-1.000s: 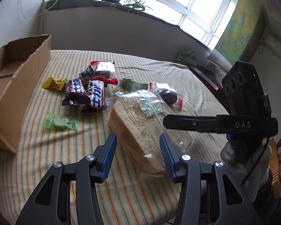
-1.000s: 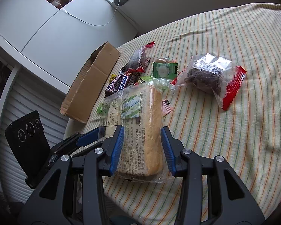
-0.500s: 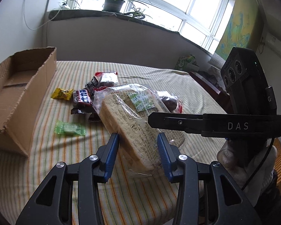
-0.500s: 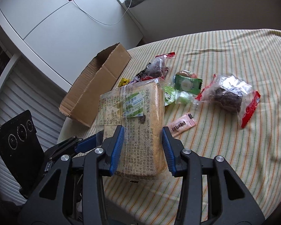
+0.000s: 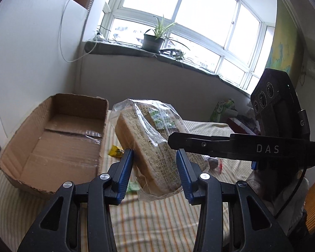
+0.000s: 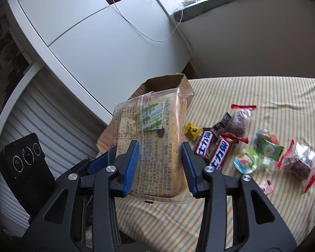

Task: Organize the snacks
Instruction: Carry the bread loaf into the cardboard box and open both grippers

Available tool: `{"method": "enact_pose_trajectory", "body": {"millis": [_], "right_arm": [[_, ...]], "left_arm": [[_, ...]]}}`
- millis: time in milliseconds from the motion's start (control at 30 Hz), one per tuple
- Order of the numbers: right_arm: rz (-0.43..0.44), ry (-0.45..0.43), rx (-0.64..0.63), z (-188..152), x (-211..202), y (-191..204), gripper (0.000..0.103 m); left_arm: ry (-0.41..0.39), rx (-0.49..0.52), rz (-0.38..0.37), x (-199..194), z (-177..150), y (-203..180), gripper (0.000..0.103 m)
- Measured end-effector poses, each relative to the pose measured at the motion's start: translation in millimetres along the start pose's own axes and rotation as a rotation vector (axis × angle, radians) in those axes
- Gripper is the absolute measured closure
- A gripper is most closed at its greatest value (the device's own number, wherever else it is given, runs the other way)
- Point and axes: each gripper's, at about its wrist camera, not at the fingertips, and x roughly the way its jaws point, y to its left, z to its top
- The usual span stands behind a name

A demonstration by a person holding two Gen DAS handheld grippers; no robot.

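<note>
A bagged loaf of sliced bread (image 5: 149,138) hangs in the air, tilted, above the striped tablecloth. My left gripper (image 5: 155,168) is shut on its near end, blue pads pressing both sides. My right gripper (image 6: 160,163) is shut on the same loaf (image 6: 155,130) from the other side; its black arm (image 5: 220,145) crosses the left wrist view. An open cardboard box (image 5: 58,138) lies just left of the loaf, and in the right wrist view the box (image 6: 166,82) is half hidden behind the bread. Two chocolate bars (image 6: 212,149) and a yellow candy (image 6: 192,131) lie on the cloth.
Right of the loaf lie two red-edged cake packs (image 6: 240,121) (image 6: 300,163), green packets (image 6: 267,149) and a pink sachet (image 6: 266,185). The striped table (image 6: 262,96) stands by a white cabinet and a wall. A potted plant (image 5: 152,40) stands on the windowsill.
The loaf has risen off the cloth in both grippers and moved left toward the cardboard box. The left jaws closed in on it. The snack pile stayed where it was.
</note>
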Motion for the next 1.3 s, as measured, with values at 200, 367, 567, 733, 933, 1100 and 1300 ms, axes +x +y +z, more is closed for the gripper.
{"method": "enact_pose_trajectory", "body": {"millis": [200, 367, 567, 733, 933, 1100, 1300], "right_arm": [[0.009, 0.011, -0.055, 25, 32, 27, 0.06], [0.011, 0.037, -0.057, 34, 60, 38, 0.06], [0.003, 0.049, -0.071, 36, 85, 48, 0.06], [-0.005, 0.068, -0.075, 34, 102, 54, 0.06], [-0.015, 0.078, -0.081, 37, 114, 61, 0.06], [-0.056, 0.083, -0.112, 37, 123, 68, 0.059], [-0.085, 0.072, -0.133, 34, 119, 69, 0.049]], "left_arm": [[-0.038, -0.041, 0.034, -4, 12, 31, 0.062], [-0.027, -0.093, 0.054, 0, 16, 62, 0.063], [-0.018, -0.133, 0.082, 3, 16, 86, 0.063], [-0.002, -0.164, 0.107, 7, 14, 101, 0.063], [0.008, -0.178, 0.132, 10, 12, 109, 0.064], [0.012, -0.18, 0.163, 11, 10, 111, 0.064], [-0.006, -0.19, 0.178, 5, 11, 114, 0.064]]}}
